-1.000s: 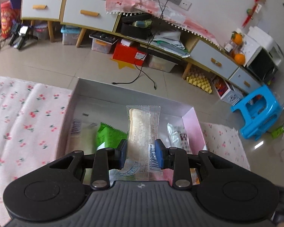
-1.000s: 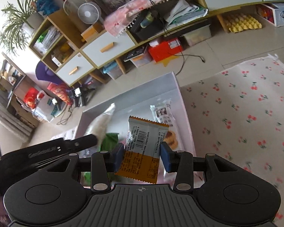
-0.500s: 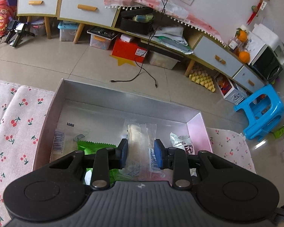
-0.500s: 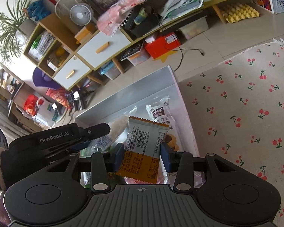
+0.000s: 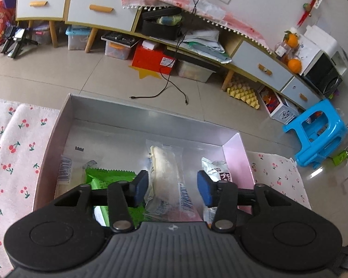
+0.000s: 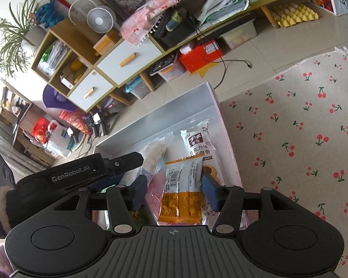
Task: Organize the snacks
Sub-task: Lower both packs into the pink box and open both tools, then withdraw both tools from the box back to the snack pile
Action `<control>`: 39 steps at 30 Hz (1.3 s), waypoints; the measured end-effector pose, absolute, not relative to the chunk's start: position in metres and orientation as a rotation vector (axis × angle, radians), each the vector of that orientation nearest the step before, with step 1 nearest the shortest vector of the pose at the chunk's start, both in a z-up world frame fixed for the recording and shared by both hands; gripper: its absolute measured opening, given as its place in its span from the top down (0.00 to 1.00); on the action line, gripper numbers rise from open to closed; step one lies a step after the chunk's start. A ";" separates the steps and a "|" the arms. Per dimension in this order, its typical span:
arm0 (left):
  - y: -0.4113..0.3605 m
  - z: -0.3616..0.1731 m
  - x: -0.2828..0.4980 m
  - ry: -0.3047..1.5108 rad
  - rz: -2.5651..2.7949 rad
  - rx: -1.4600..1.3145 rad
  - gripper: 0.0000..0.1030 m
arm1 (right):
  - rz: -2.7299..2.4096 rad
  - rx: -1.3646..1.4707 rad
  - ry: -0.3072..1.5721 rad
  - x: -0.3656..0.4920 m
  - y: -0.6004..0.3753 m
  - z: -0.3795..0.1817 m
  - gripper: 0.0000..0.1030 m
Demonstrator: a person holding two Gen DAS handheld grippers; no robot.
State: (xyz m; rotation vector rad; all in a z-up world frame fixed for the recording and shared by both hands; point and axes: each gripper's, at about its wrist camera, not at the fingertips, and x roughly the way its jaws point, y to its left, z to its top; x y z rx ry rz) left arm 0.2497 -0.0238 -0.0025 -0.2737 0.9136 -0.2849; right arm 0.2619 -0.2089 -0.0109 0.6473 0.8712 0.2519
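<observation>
Now both tools are just opening over the silver box (image 5: 136,113), the left tool (image 5: 172,188) letting go its clear-wrapped pastry (image 5: 165,173), the right tool (image 6: 175,193) its orange-and-white packet (image 6: 182,192), joining several snacks already inside.

Black ribbed left claw (image 5: 172,188), blue pads (image 5: 141,186), silver screws.

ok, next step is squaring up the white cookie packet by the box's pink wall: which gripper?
Right gripper. Its jaws, just opened around the orange-and-white snack packet, sit right behind the white cookie packet. The left gripper, also just opened, straddles the clear bread packet, further from it.
</observation>
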 end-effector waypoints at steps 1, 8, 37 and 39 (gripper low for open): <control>-0.025 -0.001 0.249 0.909 -0.285 -0.269 0.51 | 0.252 0.643 0.871 0.261 -0.209 -0.010 0.48; -0.024 0.008 0.237 0.904 -0.278 -0.262 0.43 | 0.256 0.594 0.855 0.250 -0.214 0.001 0.46; 0.005 0.036 0.127 0.894 -0.258 -0.083 0.08 | 0.138 0.450 0.882 0.144 -0.217 0.061 0.21; 0.007 0.035 0.120 0.888 -0.261 -0.066 0.06 | 0.134 0.440 0.899 0.137 -0.213 0.059 0.21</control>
